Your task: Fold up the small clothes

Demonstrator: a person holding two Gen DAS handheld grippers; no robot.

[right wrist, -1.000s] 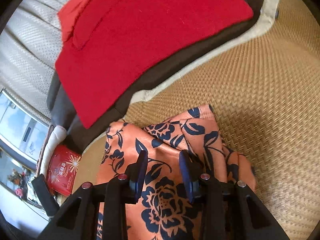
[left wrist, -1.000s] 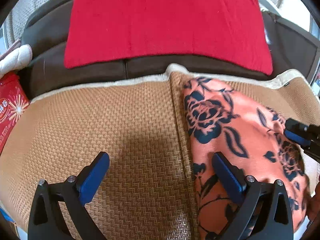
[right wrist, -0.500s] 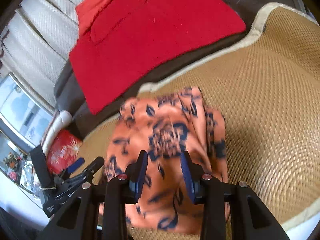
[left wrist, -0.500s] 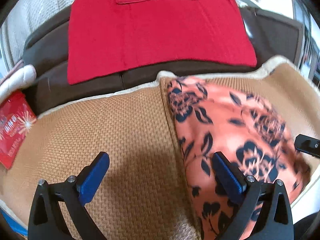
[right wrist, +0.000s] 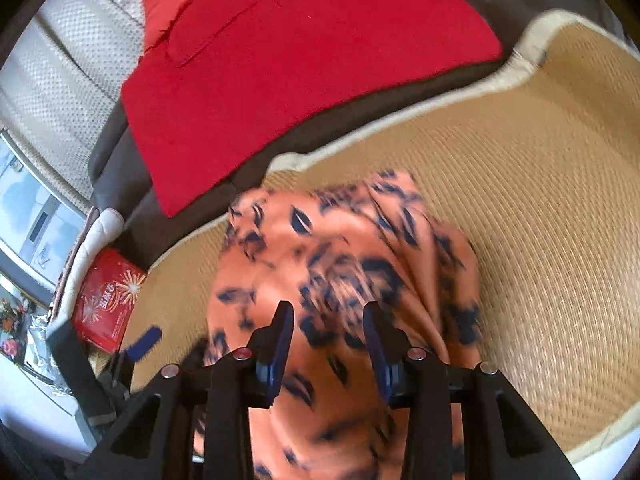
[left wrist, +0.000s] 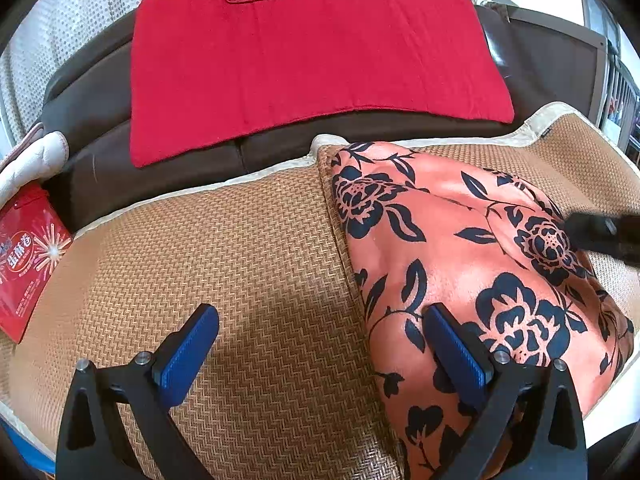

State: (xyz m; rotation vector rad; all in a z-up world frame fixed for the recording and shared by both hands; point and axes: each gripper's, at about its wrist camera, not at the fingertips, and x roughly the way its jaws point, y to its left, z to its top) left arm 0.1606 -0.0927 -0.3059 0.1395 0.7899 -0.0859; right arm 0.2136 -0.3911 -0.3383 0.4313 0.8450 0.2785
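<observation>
The orange flowered garment [left wrist: 460, 264] is lying folded on the right part of the woven mat [left wrist: 248, 264], its far corner near the mat's pale border; a second ago it was bunched closer under the right gripper [right wrist: 329, 344], which is now pulling back and up from it. In the right wrist view the cloth is blurred, and whether it is caught between the narrowly parted pads I cannot tell, though they look clear of it. That suggests 1 fold is finished and the piece is being released or checked. The left gripper [left wrist: 320, 356] is hanging with its jaws wide apart and empty, angled down, 1 finger over bare mat and the other over the garment's near edge. The red cloth [left wrist: 312, 56] is lying flat on the dark sofa behind.
</observation>
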